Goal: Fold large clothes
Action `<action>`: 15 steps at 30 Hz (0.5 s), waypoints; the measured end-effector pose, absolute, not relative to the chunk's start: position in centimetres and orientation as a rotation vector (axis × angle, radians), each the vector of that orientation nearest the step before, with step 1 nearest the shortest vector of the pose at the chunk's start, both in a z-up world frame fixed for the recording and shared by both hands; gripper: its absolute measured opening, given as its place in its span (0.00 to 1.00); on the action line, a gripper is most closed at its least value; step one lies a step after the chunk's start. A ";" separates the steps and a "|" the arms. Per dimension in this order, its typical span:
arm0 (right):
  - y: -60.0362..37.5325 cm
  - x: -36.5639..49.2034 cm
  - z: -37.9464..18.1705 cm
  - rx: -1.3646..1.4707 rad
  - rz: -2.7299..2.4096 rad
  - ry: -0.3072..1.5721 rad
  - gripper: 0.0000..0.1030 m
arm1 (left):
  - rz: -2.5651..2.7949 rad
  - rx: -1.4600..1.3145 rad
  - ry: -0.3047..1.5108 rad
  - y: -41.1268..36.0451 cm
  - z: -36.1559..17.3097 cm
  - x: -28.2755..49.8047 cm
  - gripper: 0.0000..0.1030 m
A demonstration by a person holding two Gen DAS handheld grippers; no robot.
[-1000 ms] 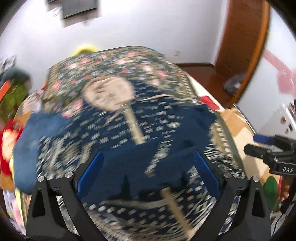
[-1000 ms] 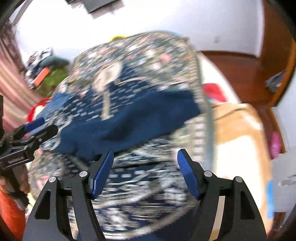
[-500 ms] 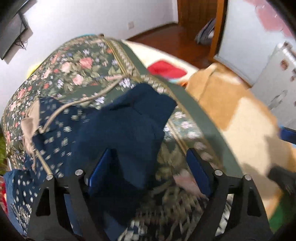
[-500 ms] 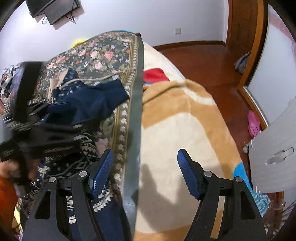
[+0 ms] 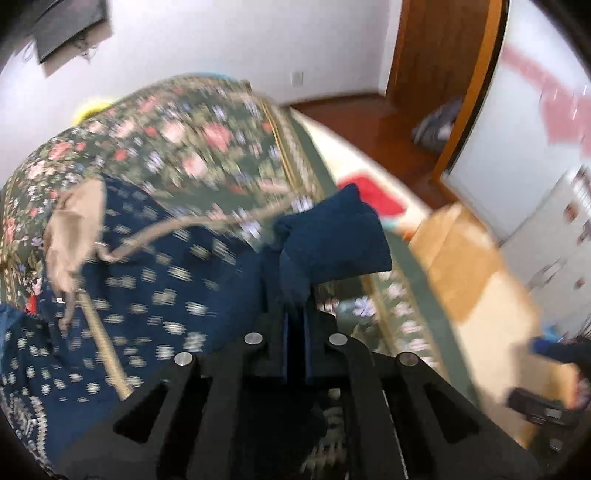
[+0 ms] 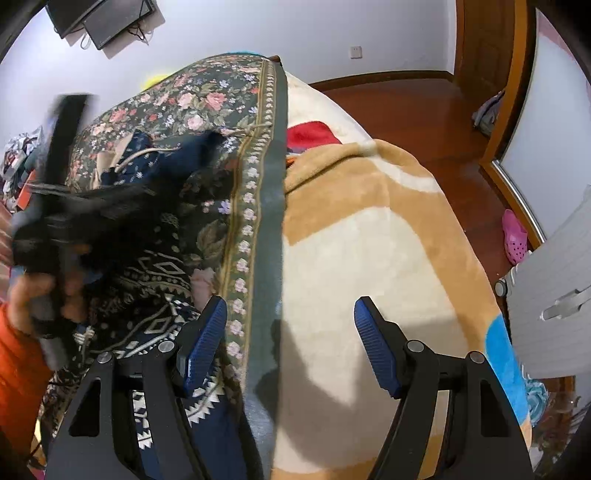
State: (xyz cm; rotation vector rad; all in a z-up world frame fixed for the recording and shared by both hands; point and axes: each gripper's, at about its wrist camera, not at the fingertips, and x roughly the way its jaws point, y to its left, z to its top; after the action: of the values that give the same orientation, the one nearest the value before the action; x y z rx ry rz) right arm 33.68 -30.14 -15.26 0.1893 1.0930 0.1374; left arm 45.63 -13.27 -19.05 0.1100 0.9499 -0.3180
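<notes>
While the left wrist view is smeared with blur, it alone shows the left gripper (image 5: 294,325) with its blue pads pressed together on a fold of the navy garment (image 5: 184,266), pinching the cloth beside the plain dark sleeve (image 5: 332,236). The garment lies spread over the floral bedspread (image 5: 177,136), its beige cord (image 5: 207,221) trailing across the patterned front. The right wrist view, much sharper, shows what the other does not: the person's hand (image 6: 40,295) wrapped round the left gripper's handle, an orange sleeve (image 6: 18,354) below it, and the garment's white geometric hem (image 6: 155,332) near the bedspread's green border. There the right gripper (image 6: 290,347) hangs tilted downward with its jaws standing apart and nothing between them, above the tan and cream blanket (image 6: 369,240) just beside the bedspread's edge. A pink shoe (image 6: 515,240) lies on the wooden floor (image 6: 406,107), and a dark screen (image 6: 110,18) hangs on the wall. No writing can be read in either view
</notes>
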 end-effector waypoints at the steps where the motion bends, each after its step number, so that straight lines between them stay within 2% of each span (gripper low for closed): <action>1: -29.8 33.8 -15.1 0.191 0.144 1.090 0.66 | -0.320 0.095 0.927 -12.5 -17.7 45.4 0.05; 6: -27.6 33.9 -13.4 0.169 0.194 1.059 0.66 | -0.269 -0.005 0.769 -4.8 -9.5 42.1 0.05; 9: -25.7 34.1 -12.5 0.146 0.233 1.038 0.66 | -0.202 -0.038 0.704 -0.1 -6.3 40.0 0.05; 15: -20.7 35.1 -12.2 0.068 0.305 1.046 0.66 | -0.068 -0.074 0.679 7.9 -5.5 35.6 0.05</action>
State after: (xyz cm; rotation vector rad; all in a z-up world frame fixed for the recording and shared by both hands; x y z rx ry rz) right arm 35.13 -20.70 -12.20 0.0685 1.0462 0.3049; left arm 35.64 7.92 -5.52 -0.0744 0.6794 -0.0680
